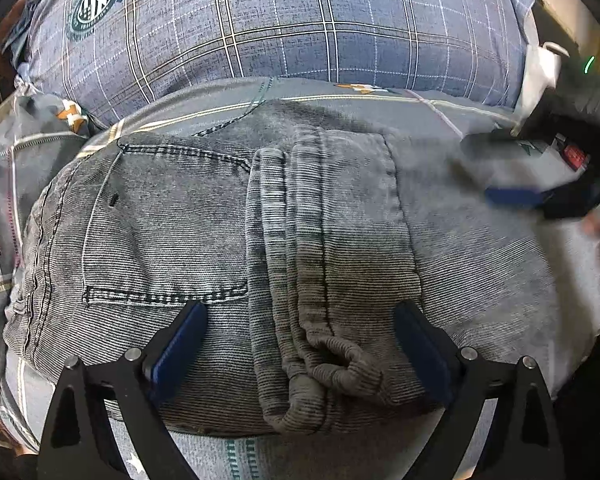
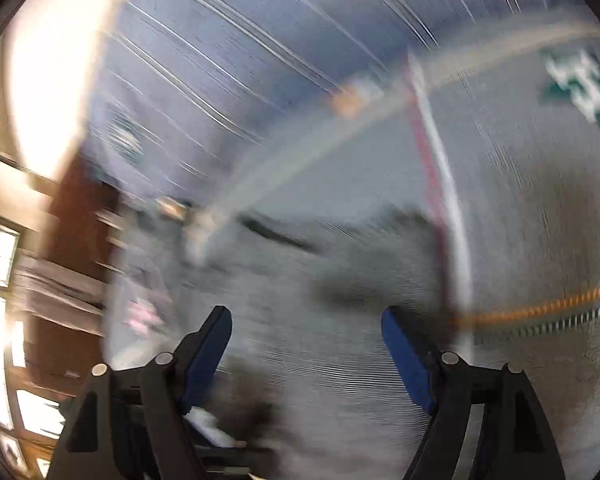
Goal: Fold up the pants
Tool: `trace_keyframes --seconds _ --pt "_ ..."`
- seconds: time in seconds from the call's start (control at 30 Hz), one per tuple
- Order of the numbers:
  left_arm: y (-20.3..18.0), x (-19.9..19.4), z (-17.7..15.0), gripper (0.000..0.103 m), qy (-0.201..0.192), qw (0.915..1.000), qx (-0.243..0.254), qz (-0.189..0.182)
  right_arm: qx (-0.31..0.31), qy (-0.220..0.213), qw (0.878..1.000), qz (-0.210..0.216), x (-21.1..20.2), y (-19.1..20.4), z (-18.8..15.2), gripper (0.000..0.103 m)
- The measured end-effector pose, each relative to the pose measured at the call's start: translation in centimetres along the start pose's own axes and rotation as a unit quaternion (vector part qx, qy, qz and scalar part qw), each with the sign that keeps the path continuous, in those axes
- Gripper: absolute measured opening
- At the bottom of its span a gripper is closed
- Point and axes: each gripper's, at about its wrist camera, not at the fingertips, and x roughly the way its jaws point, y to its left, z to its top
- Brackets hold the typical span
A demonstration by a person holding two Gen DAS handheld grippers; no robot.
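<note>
grey corduroy pants [image 1: 228,264] lie already folded into a compact bundle on the bed, on a grey patterned sheet [image 1: 339,100] w/ a blue plaid pillow [image 1: 284,20] just behind. back pocket faces up on the left half, and a leg w/ ribbed cuff [image 1: 339,368] is laid over the middle, cuff end nearest the camera. left gripper [image 1: 300,344] hovers low over the near edge, jaws spread wide either side of that cuff, nothing betw them, not pinching cloth as far as i can see. right gripper [image 1: 511,196] shows in the left view off to the right over the pants' far right part, blurred; in its own view the right gripper's blue pads [image 2: 208,348] stand well apart w/ nothing held, but the pic is smeared by motion so what's under it is hard to read, prob pants fabric and sheet. handling, my guess: corduroy is soft, fairly thick, moderate weight, grippy not slippery, so layers shld stay stacked but the loose leg on top cld slide or unroll if dragged. best hold imo is the thick folded near edge, taking all layers at once, one tool each side of the cuff, not the cuff alone since that wld just peel the top leg off. fold looks nearly done; maybe one more halving or a tidy.
</note>
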Motion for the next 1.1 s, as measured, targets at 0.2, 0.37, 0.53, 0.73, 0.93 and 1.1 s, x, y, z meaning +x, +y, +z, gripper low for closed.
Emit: trace_keyframes --seconds 0.2,0.37,0.53,0.73,0.93,1.1 --pt "8.3 -5.2 -1.2 0.095 -0.072 0.9843 -0.149 -0.062 -0.056 -0.038 0.998 0.000 -3.3 5.1 -2.0 0.079" --pt "19.5 -5.7 -6.1 0.095 -0.077 0.9039 -0.396 -0.141 -0.106 0.006 0.994 0.009 -1.3 9.3 -5.1 0.079" --pt "25.7 -3.1 -9.1 0.095 -0.063 0.8365 -0.515 -0.175 -0.122 0.034 0.992 0.014 0.6 10.6 -7.5 0.079" --pt "26.7 -2.1 -8.1 0.095 -0.062 0.8225 -0.528 -0.201 -0.131 0.064 0.988 0.045 3.3 14.0 -8.2 0.079" --pt "27.6 -1.6 -7.7 0.068 -0.067 0.8144 -0.536 -0.211 -0.087 0.094 0.987 0.094 7.4 17.2 -6.6 0.079" --pt "28.2 -0.9 -8.5 0.023 -0.049 0.8256 -0.535 -0.174 -0.047 0.141 0.989 0.018 12.5 16.0 -5.8 0.080"
